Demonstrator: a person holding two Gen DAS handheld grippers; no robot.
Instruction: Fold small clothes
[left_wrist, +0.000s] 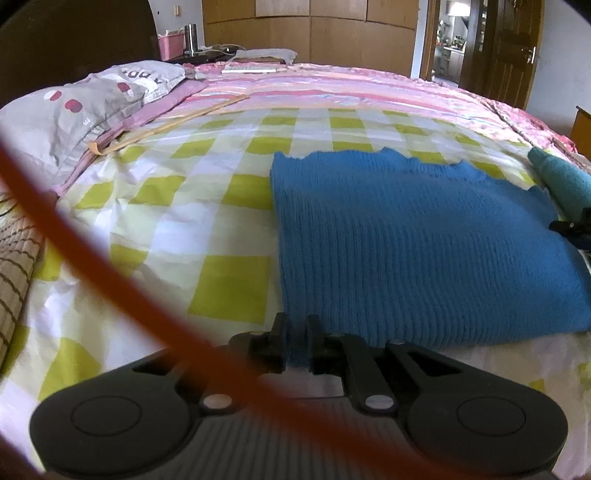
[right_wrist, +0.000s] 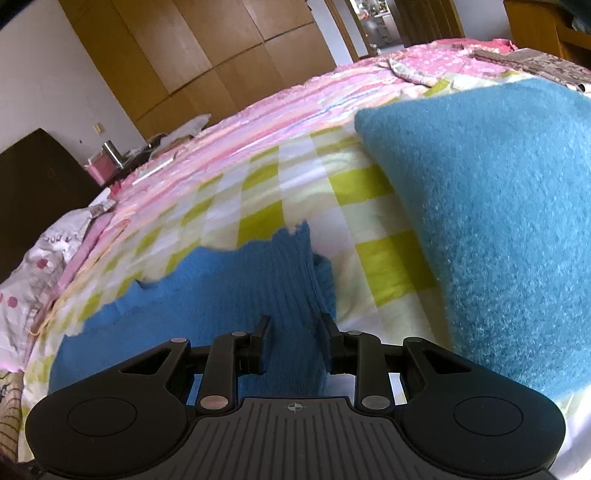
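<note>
Only the left wrist view shows the orange cable (left_wrist: 110, 280) across its lower left; only the right wrist view shows the teal fuzzy cloth (right_wrist: 491, 221) filling its right side. The left gripper (left_wrist: 295, 343) has its jaws nearly closed, pinching the near-left corner of the blue knit garment (left_wrist: 406, 236), which lies flat on the checked bedsheet (left_wrist: 207, 206). The right gripper (right_wrist: 295, 343) clamps a raised fold of it, jaws wider. Bare sheet lies left of the garment
</note>
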